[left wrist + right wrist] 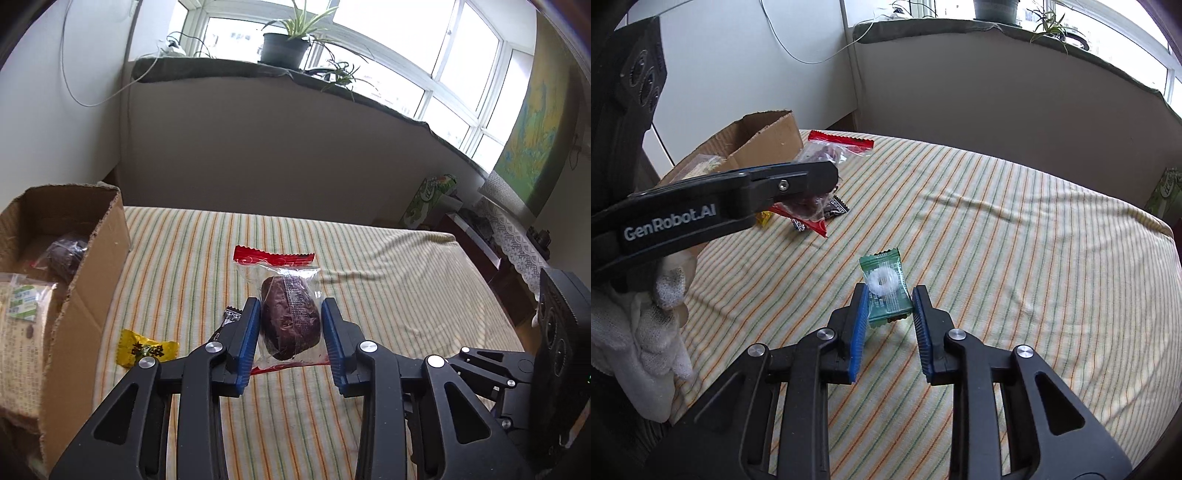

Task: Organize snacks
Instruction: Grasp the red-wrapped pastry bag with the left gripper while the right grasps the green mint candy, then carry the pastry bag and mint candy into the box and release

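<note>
My left gripper is shut on a clear, red-edged packet with a dark brown cake and holds it above the striped cloth; it also shows in the right wrist view. My right gripper is shut on a green mint candy packet just above the cloth. A cardboard box stands at the left with a similar cake packet and a cracker pack inside. A yellow candy and a black-wrapped candy lie on the cloth near the box.
The striped cloth covers the table up to a grey wall. A green box and a lace-covered stand are at the far right. The right gripper's body is close on my right.
</note>
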`<state>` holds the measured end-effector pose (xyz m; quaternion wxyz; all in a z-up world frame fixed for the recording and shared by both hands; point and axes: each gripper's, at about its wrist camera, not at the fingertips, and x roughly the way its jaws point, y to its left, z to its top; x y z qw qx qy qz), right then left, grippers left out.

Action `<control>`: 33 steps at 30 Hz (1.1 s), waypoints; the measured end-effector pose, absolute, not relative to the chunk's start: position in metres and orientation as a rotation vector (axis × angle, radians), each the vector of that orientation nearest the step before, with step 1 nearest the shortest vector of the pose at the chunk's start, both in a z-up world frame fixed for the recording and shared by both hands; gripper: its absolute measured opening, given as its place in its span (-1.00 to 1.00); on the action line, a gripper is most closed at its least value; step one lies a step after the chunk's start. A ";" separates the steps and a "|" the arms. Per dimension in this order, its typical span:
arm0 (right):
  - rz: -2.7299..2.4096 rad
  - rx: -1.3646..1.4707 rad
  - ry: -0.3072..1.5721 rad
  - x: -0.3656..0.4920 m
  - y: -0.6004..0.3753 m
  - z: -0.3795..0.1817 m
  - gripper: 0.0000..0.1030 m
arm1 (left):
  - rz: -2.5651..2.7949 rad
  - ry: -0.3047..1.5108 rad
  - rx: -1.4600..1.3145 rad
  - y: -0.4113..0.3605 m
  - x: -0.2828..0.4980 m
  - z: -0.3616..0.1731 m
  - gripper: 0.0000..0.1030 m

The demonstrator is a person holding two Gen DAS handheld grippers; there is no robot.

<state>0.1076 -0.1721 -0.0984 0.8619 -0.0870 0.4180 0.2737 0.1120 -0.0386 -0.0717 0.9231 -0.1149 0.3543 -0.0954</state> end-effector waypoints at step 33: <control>0.747 -0.052 0.769 0.104 -0.018 -0.044 -0.51 | 0.031 0.548 -0.343 0.118 0.023 -0.038 -0.38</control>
